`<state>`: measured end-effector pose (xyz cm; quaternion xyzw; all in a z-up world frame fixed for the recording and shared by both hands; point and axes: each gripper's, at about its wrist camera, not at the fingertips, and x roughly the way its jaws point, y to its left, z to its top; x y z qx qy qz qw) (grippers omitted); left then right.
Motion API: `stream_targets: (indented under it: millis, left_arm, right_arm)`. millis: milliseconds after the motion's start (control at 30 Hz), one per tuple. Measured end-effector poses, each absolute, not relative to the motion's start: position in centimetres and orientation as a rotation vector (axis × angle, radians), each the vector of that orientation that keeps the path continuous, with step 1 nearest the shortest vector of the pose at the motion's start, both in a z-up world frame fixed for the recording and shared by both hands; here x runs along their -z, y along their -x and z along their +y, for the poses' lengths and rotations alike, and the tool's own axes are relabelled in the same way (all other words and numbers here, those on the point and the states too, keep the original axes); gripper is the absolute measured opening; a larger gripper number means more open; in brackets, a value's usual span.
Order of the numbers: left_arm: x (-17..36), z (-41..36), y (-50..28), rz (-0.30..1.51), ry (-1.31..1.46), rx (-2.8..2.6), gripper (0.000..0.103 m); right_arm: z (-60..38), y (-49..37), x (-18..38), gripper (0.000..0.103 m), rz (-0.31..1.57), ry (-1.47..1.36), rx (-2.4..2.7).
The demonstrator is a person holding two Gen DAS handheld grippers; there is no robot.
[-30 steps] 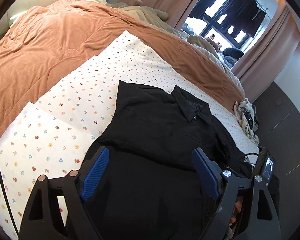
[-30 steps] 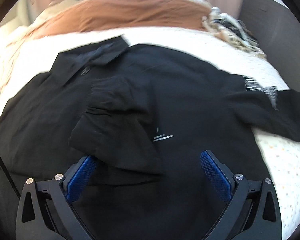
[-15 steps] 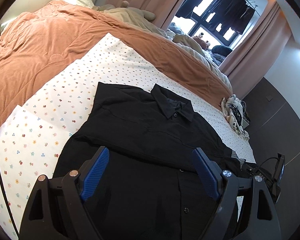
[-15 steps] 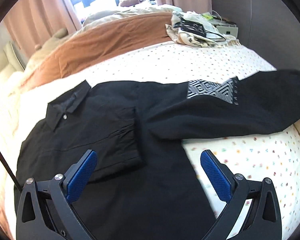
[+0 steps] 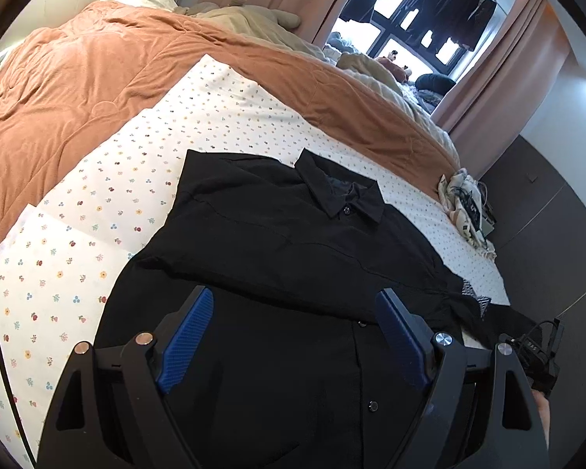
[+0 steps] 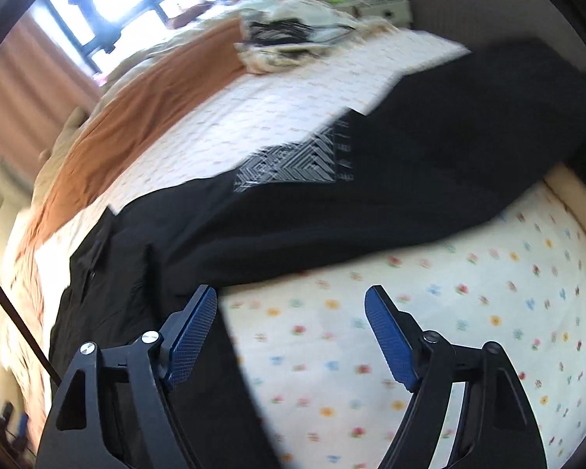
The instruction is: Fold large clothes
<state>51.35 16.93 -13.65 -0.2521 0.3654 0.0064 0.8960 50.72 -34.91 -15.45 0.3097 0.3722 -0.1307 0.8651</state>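
Observation:
A black button-up shirt (image 5: 293, 265) lies on the flowered sheet (image 5: 97, 226), collar (image 5: 340, 195) toward the far side. Its left sleeve is folded across the chest. My left gripper (image 5: 295, 308) is open and empty above the shirt's lower front. In the right wrist view the shirt's other sleeve (image 6: 429, 179), with a grey geometric patch (image 6: 293, 164), stretches out to the right across the sheet (image 6: 410, 332). My right gripper (image 6: 291, 305) is open and empty above the sheet, just below that sleeve.
An orange-brown blanket (image 5: 78, 78) covers the far half of the bed. A cream cloth bundle with cables (image 5: 465, 203) lies at the bed's far right edge; it also shows in the right wrist view (image 6: 293, 39). Dark wall and curtains stand at right.
Both grippers have pulled back and up from the shirt. The right gripper has swung right, from over the shirt's body to over the outstretched sleeve and bare sheet.

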Motion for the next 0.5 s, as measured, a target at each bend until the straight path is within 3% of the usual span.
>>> stream_targets:
  millis: [333, 433, 467, 500]
  left_arm:
    - [15.8, 16.2, -52.6, 0.822, 0.461, -0.028, 0.086]
    - [16.2, 16.2, -52.9, 0.835, 0.456, -0.036, 0.086]
    - [16.3, 16.3, -52.9, 0.835, 0.459, -0.039, 0.086]
    - [16.3, 16.4, -52.8, 0.834, 0.461, -0.042, 0.086]
  right_arm:
    - [-40.9, -49.0, 18.8, 0.077, 0.71, -0.785, 0.439]
    - [-41.4, -49.1, 19.2, 0.061, 0.676, -0.748, 0.502]
    - [-41.3, -49.1, 19.0, 0.049, 0.663, -0.731, 0.516]
    - [-41.2, -48.9, 18.8, 0.028, 0.643, -0.721, 0.525]
